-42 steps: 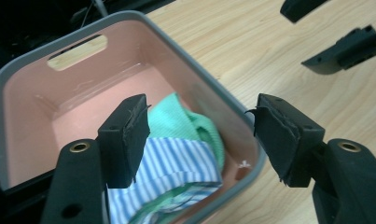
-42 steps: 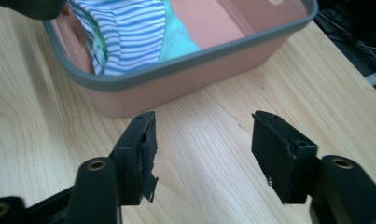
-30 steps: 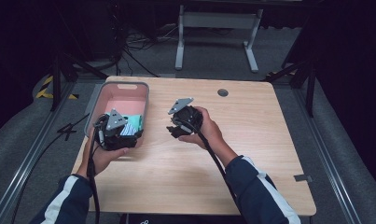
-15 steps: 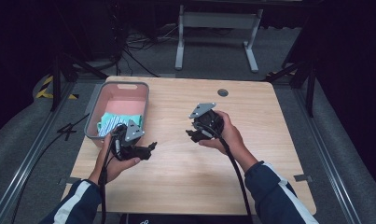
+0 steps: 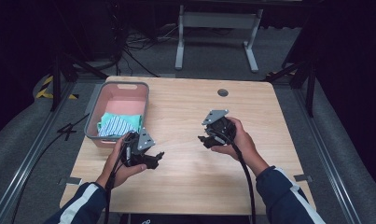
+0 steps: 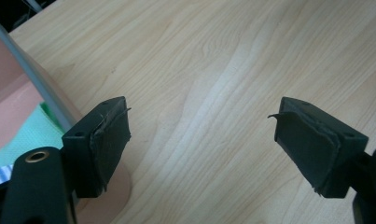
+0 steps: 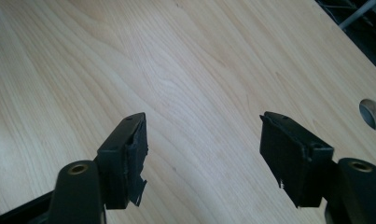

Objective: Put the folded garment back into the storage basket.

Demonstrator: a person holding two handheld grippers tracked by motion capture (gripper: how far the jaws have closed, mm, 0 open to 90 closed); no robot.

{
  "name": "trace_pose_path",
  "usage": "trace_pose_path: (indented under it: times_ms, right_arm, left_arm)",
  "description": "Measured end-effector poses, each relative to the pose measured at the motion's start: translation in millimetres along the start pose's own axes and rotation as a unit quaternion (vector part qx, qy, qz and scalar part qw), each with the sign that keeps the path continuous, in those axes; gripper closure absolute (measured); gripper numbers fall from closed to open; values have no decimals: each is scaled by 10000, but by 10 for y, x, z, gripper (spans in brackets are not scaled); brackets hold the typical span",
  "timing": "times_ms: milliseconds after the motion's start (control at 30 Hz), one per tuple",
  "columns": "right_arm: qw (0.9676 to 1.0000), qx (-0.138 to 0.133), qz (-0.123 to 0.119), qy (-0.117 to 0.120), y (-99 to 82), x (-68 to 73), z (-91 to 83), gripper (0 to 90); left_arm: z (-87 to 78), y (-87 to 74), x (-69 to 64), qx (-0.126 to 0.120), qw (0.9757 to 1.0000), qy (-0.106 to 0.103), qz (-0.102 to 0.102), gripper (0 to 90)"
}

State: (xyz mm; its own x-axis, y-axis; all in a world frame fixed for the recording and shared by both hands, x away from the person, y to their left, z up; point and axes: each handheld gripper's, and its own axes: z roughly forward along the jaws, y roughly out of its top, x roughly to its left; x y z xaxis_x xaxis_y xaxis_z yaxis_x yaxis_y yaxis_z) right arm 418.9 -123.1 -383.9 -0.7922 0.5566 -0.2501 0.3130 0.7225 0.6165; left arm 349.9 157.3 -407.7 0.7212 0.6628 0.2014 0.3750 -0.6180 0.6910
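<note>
Both hand-held grippers, left (image 5: pixel 153 157) and right (image 5: pixel 205 138), had withdrawn from the pink basket (image 5: pixel 93 122), wide open and empty, its folded cloths (image 5: pixel 118 125) apparently already deposited.

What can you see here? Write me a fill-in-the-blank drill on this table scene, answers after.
1. The folded cloths lie inside the pink ____.
2. The left gripper has its jaws ____ with nothing between them.
3. The right gripper looks down on bare ____ tabletop.
4. The round hole sits near the table's ____ edge.

Answers: basket; open; wooden; far
</note>
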Motion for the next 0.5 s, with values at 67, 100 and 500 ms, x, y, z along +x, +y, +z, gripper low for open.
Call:
trace_pose_path:
  times_ms: [67,100,500]
  right_arm:
    - [10000,66,-4,-36,-54,-5,-11,326]
    - [10000,76,18,-23,-81,-10,-20,327]
    - [9995,304,100,-28,-566,-32,-108,329]
  left_arm:
    - [34,-22,-24,21,10000,-40,27,182]
    - [53,-35,-41,43,10000,-42,44,179]
    - [222,-189,-194,220,9995,-86,188,181]
